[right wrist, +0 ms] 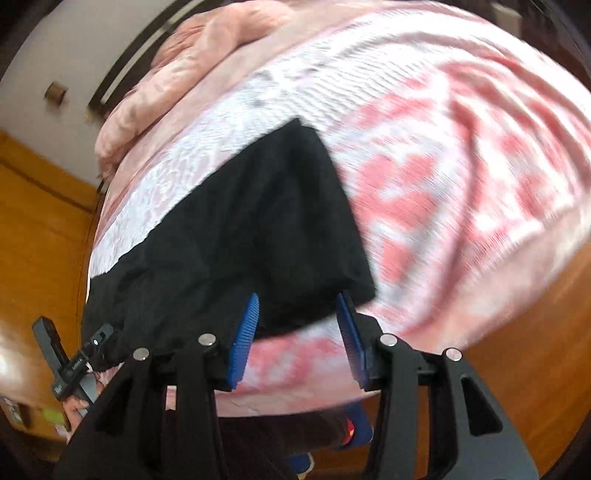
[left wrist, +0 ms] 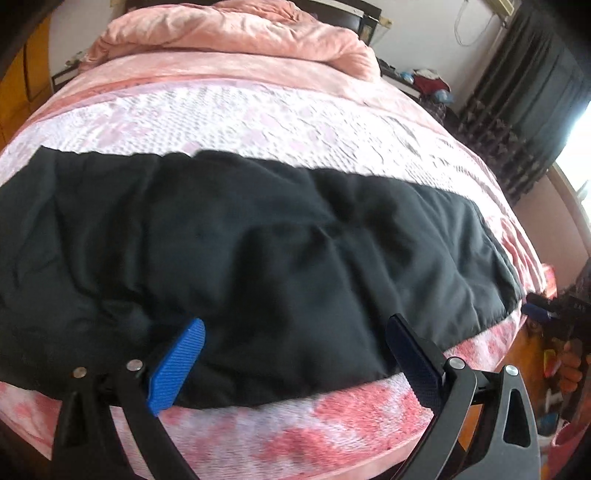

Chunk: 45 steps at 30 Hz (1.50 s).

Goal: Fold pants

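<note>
Black pants (left wrist: 258,236) lie flat in a wide band across the pink bed, their near edge close to the bed's front edge. My left gripper (left wrist: 295,319) hovers over that near edge, open wide, with nothing between its blue pads (left wrist: 177,365). In the blurred right wrist view, one end of the pants (right wrist: 258,229) lies on the bedcover. My right gripper (right wrist: 297,299) is open just above that end's near edge, and its pads (right wrist: 243,332) press on nothing.
A crumpled pink quilt (left wrist: 236,33) is heaped at the head of the bed. A cluttered nightstand (left wrist: 424,79) and dark curtains (left wrist: 535,96) stand at the right. Wooden floor (right wrist: 40,229) lies beyond the bed's side. A hand (right wrist: 75,404) grips the other tool at lower left.
</note>
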Available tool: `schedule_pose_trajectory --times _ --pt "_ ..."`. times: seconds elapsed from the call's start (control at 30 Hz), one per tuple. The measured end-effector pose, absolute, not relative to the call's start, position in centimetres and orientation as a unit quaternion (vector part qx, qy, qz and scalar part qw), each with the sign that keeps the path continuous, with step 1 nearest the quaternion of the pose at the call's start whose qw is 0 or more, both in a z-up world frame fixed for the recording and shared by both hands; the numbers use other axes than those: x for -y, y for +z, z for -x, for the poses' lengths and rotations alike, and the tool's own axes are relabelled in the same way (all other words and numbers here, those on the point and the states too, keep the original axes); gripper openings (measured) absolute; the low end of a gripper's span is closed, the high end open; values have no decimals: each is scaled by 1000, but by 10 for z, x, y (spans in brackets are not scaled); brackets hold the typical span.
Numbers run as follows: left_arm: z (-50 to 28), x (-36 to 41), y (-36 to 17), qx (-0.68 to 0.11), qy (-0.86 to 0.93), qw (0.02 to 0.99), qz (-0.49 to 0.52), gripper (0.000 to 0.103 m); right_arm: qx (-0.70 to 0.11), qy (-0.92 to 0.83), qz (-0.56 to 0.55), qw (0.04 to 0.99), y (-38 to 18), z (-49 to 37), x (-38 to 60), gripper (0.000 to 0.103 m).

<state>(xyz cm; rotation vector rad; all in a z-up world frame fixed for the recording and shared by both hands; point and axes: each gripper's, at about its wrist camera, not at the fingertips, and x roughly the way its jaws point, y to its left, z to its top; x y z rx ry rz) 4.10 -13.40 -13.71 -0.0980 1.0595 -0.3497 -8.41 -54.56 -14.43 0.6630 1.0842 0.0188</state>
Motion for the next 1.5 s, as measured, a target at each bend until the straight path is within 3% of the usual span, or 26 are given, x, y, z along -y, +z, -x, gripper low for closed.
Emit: schedule_pose_trajectory --times 0.23,0.27,0.33,0.4,0.63,0.73,0.8,0.83,1.1,1.5 --pt "-33 141 -145 -511 -160 844 32 99 -499 12 -343 795 -161 66 548 45" --pt "-32 140 -146 -512 -160 843 32 99 -501 12 -343 794 -163 63 551 41" --pt "-32 140 -146 -513 -159 843 31 99 -504 -2 -329 799 -164 58 555 18" --pt "-32 140 -147 -513 -158 843 32 99 -494 11 -336 802 -160 64 559 10" --pt "-32 140 -148 -517 -157 841 25 99 -527 0 -316 789 -160 82 553 7" --pt "-32 138 -142 -514 -158 843 35 99 -520 1 -332 787 -164 84 554 12" --pt "-31 138 -138 -508 -156 846 43 99 -511 9 -337 791 -156 87 555 37" --pt "-31 138 -136 -507 -155 846 47 99 -507 6 -330 796 -151 89 556 40" --pt "-31 154 -134 -508 -165 844 56 99 -531 -2 -368 763 -166 95 554 46" --pt "-42 150 -154 -525 -150 836 60 99 -482 24 -420 768 -168 76 556 41"
